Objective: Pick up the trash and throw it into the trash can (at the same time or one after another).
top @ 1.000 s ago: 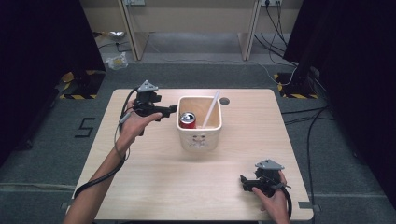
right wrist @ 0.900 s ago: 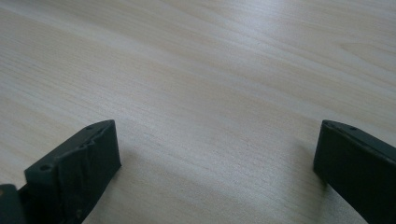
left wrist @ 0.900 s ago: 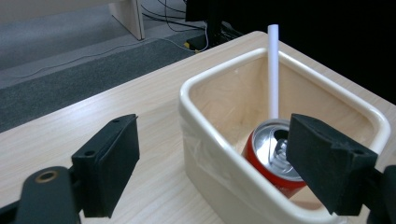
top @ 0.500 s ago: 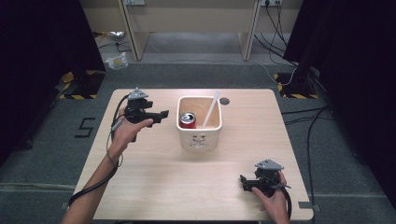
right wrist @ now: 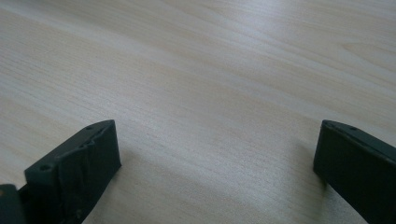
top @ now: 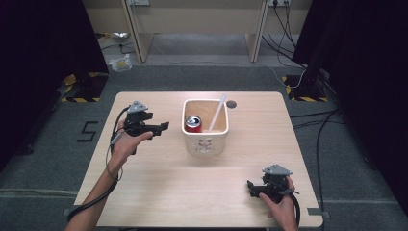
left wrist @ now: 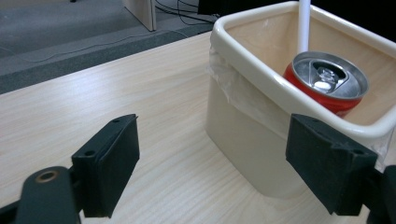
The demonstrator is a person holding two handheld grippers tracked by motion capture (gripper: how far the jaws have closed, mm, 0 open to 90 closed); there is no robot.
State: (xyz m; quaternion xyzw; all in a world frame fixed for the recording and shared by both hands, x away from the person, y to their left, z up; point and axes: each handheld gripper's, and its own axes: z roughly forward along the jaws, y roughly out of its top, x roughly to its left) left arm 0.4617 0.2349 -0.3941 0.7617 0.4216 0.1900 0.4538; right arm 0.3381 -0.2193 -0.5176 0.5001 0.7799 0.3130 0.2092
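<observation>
The left gripper [left wrist: 215, 163] has its jaws spread wide and empty, just beside the cream bin [left wrist: 247, 140] at the counter's [top: 159, 192] middle. A red can [left wrist: 327, 81] with a silver top stands upright inside the bin, a white straw [left wrist: 303, 23] leaning behind it. The bin wall hides the can's lower body. The right gripper [right wrist: 215, 163] rests low over bare counter, jaws wide, well apart from the bin.

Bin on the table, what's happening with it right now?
A person holds a gripper in each hand. The left gripper is open beside the cream bin, holding nothing. A red can and a white straw sit inside the bin. The right gripper rests open near the table's front edge.
</observation>
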